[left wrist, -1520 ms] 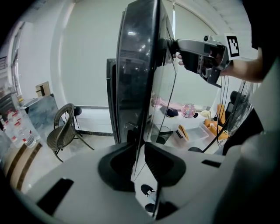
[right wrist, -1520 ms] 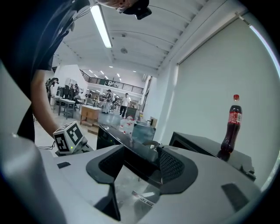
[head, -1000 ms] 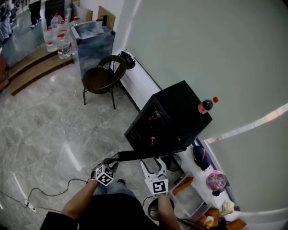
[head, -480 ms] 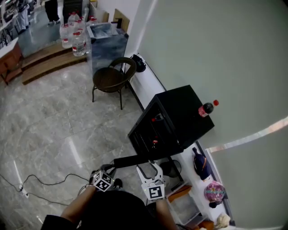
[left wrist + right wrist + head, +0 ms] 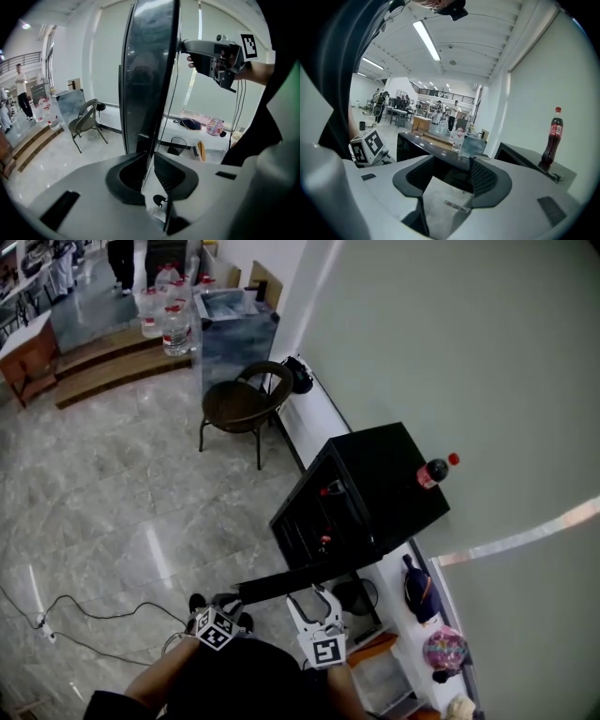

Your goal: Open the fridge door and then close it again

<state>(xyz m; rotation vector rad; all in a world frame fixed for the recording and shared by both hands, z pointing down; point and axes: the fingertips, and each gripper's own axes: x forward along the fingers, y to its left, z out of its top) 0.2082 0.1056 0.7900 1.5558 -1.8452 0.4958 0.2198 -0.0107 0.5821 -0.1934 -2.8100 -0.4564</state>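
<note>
Plainly, the fridge (image 5: 384, 474) is a small black box with flat matte sides and a dim shelved inside with red items in it. Its door (image 5: 295, 579) is a thin, glossy dark slab, swung wide out from the cabinet. A cola bottle (image 5: 431, 472) with a red cap stands upright on the fridge top.

The floor (image 5: 112, 502) is polished grey marble-patterned tile with bright reflections, and a thin black cable (image 5: 84, 615) trails across it. The fridge stands against a plain pale green wall (image 5: 450, 352), beside a low white ledge (image 5: 314, 418) that runs along the wall's foot. A round-backed brown chair (image 5: 242, 404) on thin legs sits further along, well apart from the fridge.

The left hand-held gripper (image 5: 228, 600) is clenched on the door's free end, and its own view shows the thin edge running down between its nearly closed jaws. The right hand-held gripper (image 5: 314, 596) is released, with its jaws apart. It sits just beside the door near its middle, on the person's side. In its own view the door's dark top edge crosses just beyond the gap.
</note>
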